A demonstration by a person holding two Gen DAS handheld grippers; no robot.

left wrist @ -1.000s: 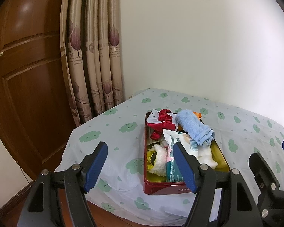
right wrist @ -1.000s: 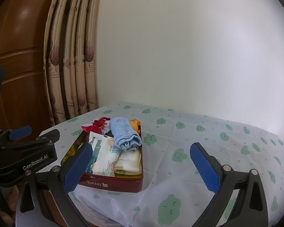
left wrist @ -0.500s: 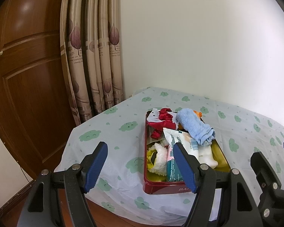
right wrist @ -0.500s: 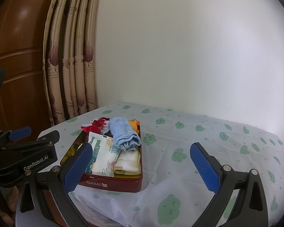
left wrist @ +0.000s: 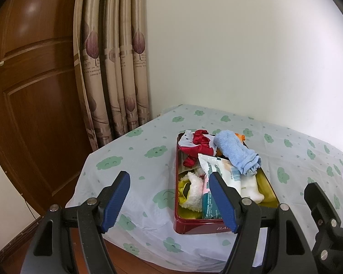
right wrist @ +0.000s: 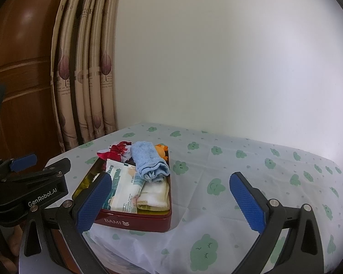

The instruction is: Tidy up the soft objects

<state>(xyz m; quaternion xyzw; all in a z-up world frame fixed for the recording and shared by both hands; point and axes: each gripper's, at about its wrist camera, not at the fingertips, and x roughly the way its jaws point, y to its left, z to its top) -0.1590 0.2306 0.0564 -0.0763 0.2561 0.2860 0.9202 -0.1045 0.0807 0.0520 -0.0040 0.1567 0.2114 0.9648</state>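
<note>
A: Near the table's front edge, where is the tin (left wrist: 217, 227) found relative to the tongs?

B: It is seen ahead of and below both. From the left gripper (left wrist: 170, 199) it lies slightly to the right, its near wall half hidden by the right finger. From the right gripper (right wrist: 171, 202) it lies to the left, behind the left finger.

A: And its long axis?

B: It is run away from the grippers, toward the wall. The towel (right wrist: 149, 161), rolled and blue, is laid on top along much the same line, with a packet (right wrist: 123, 187) and a white sock (right wrist: 156, 196) beside it and a red cloth (left wrist: 197, 146) at the far end.

A: Which hand is judged nearer?

B: The left, most likely; the tin is more nearly centred between its fingers.

A: How are the tongs held?

B: Both are spread wide with nothing gripped, and both are tilted gently downward over the tablecloth (right wrist: 251, 159), short of the tin.
</note>
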